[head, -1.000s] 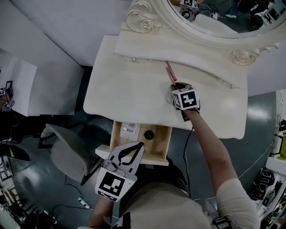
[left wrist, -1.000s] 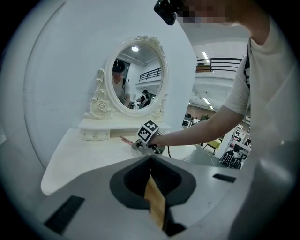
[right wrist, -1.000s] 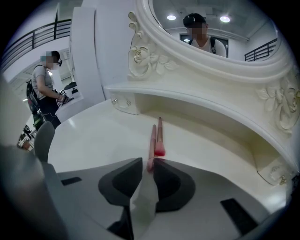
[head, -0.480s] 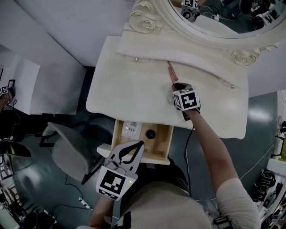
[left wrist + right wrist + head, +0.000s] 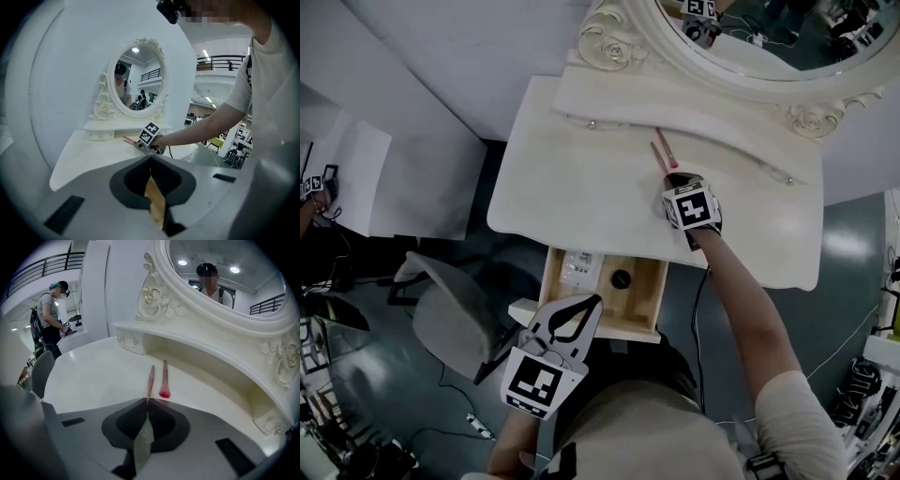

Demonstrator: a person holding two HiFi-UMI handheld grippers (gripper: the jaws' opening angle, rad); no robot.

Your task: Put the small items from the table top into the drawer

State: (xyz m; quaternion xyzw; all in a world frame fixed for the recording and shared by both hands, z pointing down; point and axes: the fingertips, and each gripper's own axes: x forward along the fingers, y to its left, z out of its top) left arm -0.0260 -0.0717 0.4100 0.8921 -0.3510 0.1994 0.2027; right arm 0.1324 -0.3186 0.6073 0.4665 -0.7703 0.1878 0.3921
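Right gripper (image 5: 146, 401) is the only thing that's done much. Its jaws have just been closing, and now they're pinched on the near end of a thin pink brush (image 5: 149, 378). Neither hand has really gone anywhere since a second ago, and both brushes lie where they did.

Going left to right, there's a grey chair (image 5: 450, 319) off to the left of the dressing table (image 5: 572, 197). The left gripper (image 5: 596, 302) hangs low in front, over the open drawer (image 5: 548, 281), jaws closed tip to tip with nothing in them. The drawer is pulled out under the table top and has a white packet (image 5: 578, 267) and a small black round thing (image 5: 621, 278) in it.

Up on the table top, near the back shelf under the mirror (image 5: 750, 37), the two brushes lie side by side, not quite touching as far as I can see. The second brush (image 5: 164, 380) has a bright pink head that points toward the right gripper. It sits just right of the jaw tips, loose on the table.
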